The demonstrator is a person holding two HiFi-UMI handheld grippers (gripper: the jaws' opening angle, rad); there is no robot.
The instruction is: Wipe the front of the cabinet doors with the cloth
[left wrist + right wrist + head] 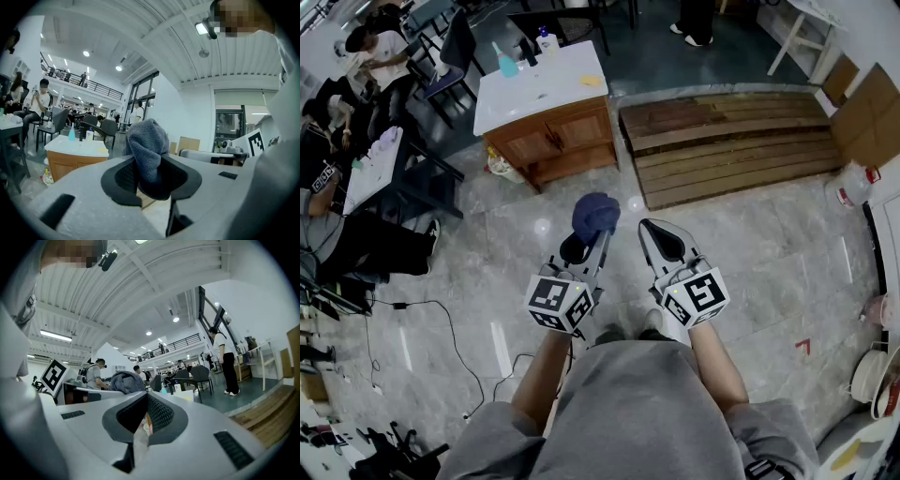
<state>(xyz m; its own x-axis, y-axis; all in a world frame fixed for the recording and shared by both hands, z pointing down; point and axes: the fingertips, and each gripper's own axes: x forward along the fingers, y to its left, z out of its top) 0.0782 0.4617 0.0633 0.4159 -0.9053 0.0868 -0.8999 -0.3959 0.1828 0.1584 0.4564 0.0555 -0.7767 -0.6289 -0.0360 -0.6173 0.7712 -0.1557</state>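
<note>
A dark blue cloth (595, 216) sticks up out of my left gripper (580, 246), which is shut on it. In the left gripper view the cloth (148, 149) bunches between the jaws of the left gripper (151, 182). My right gripper (663, 241) is held beside it, shut with nothing in it; its own view shows the right gripper (145, 422) with jaws together and the cloth (123, 381) off to the left. The wooden cabinet (555, 134) with a white top stands on the floor some way ahead, doors facing me, and also shows in the left gripper view as the cabinet (70, 162).
A low wooden platform (731, 139) lies right of the cabinet. Bottles (508, 64) stand on the cabinet top. Seated people, tables and chairs (450, 56) fill the left side. A cable (441, 319) runs over the floor at my left. Plates (870, 375) sit at the far right.
</note>
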